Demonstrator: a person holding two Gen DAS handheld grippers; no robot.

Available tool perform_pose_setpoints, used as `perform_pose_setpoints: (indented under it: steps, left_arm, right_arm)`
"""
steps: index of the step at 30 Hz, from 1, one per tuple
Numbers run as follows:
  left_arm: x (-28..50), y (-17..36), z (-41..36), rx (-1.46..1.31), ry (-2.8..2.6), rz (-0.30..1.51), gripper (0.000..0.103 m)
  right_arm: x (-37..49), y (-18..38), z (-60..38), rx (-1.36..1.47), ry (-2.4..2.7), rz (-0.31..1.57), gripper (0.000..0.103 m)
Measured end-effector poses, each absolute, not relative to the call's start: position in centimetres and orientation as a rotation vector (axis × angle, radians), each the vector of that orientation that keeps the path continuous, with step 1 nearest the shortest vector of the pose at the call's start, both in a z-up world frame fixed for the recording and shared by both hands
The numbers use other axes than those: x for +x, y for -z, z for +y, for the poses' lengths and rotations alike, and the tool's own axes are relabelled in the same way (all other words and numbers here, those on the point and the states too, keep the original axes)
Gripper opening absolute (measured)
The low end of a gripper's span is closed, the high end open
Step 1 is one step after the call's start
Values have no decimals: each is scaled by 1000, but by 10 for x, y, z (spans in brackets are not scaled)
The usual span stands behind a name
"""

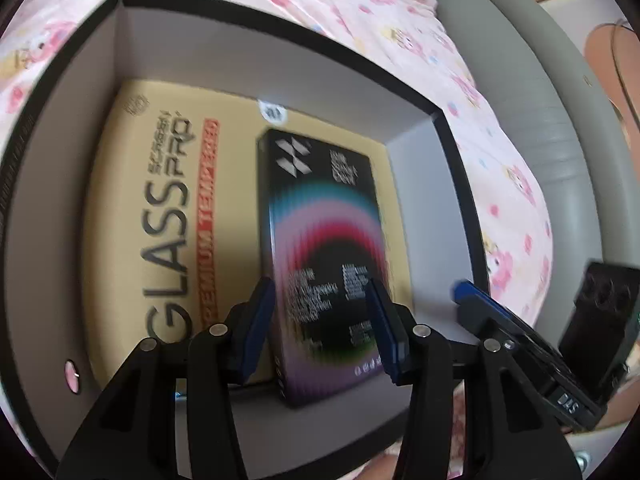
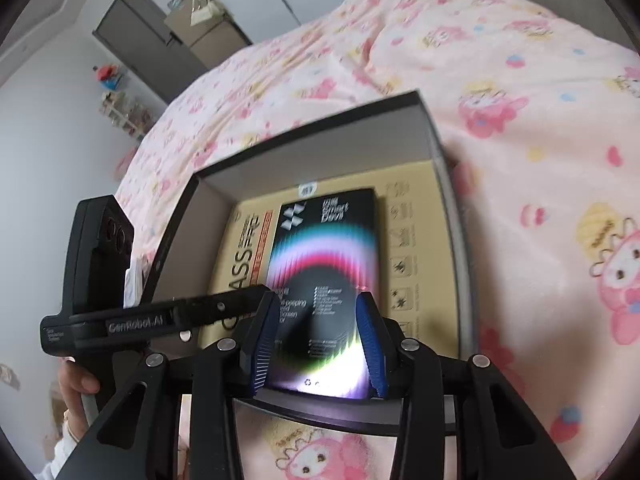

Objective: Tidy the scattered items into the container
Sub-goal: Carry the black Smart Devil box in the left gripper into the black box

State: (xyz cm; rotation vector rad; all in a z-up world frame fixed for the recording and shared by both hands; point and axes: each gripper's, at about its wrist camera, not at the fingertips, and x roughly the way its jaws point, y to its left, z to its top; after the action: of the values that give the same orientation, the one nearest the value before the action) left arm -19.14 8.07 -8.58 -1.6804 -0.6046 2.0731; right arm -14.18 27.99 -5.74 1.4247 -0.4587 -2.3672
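A black-rimmed open box sits on the bed. Inside lies a flat tan "GLASS PRO" package. On top of it lies a black package with a coloured arc. My left gripper is open, its blue pads either side of the black package's near end, and I cannot tell if they touch it. My right gripper is open above the same package's near end. The right gripper's finger also shows in the left wrist view; the left gripper's finger shows in the right wrist view.
A pink cartoon-print blanket covers the bed around the box. A grey padded bed edge runs on the right of the left wrist view. A dark cabinet and shelf stand by the far wall.
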Motion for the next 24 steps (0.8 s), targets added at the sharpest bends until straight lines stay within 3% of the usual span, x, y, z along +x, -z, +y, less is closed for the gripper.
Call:
perform_pose_setpoints:
  steps: [5, 9, 12, 21, 24]
  left_arm:
    - [-205, 98, 96, -1807, -2066, -547, 48]
    - [-210, 99, 121, -1851, -2058, -457, 48]
    - [-217, 106, 143, -1866, -1940, -499, 48]
    - [-242, 112, 155, -1894, -1988, -517, 46]
    - [-238, 112, 168, -1893, -2027, -382, 46]
  right_arm:
    - [-138, 42, 307, 1402, 2558, -452, 35]
    - [-141, 43, 324, 1390, 2534, -560, 33]
    - [-140, 39, 330, 1390, 2630, -498, 33]
    - [-147, 53, 352, 1458, 2546, -680, 33]
    - [-153, 60, 349, 1480, 2501, -702, 33]
